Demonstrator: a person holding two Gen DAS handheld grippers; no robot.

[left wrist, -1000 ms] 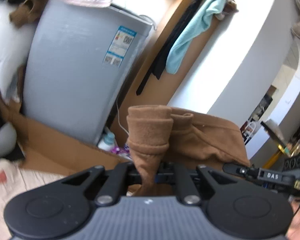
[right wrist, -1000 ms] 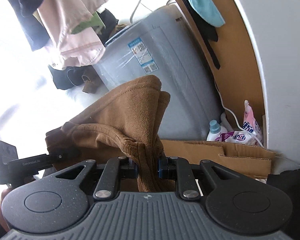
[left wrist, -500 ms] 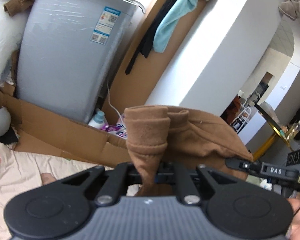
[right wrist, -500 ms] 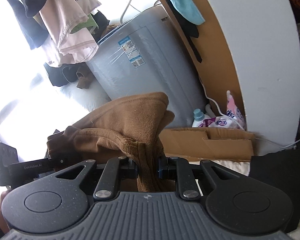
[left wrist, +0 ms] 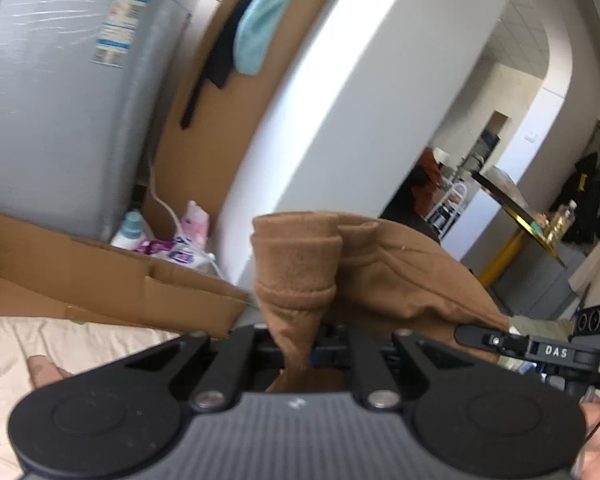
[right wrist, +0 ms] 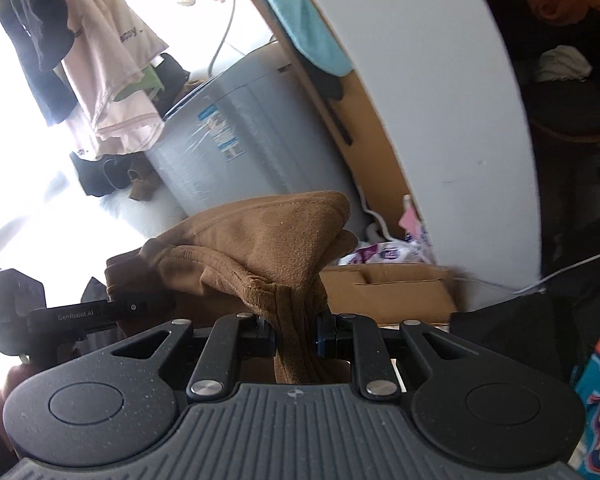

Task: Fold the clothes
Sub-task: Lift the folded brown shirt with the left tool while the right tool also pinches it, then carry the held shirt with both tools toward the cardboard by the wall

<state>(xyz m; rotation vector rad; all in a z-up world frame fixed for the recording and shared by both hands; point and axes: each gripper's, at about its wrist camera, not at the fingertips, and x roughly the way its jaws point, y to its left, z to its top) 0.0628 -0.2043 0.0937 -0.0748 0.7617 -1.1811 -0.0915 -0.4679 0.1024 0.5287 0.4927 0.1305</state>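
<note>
Holding now: I pinch the brown garment [left wrist: 384,276] with both tools, and it hangs in the air between them, above the bed sheet [left wrist: 72,344].
Left tool [left wrist: 300,344]: pressed together on a rolled hem or cuff of the fabric; a thick bunch stands up over the fingers.
Right tool [right wrist: 296,336]: also pressed together on a ribbed edge; the cloth makes a peak above it.
Garment place: lifted, not laid flat; most of its body is hidden below the tools, so I cannot tell if it is folded already.
Doing it well, my judgement: keep both pinches firm and at equal height, so the edge between them stays straight and no corner slips.
Care: the cardboard box [left wrist: 148,288] and washing machine [left wrist: 68,96] are near, so I should lower over free sheet.
Risk: bunched fabric can make a crooked crease.
</note>
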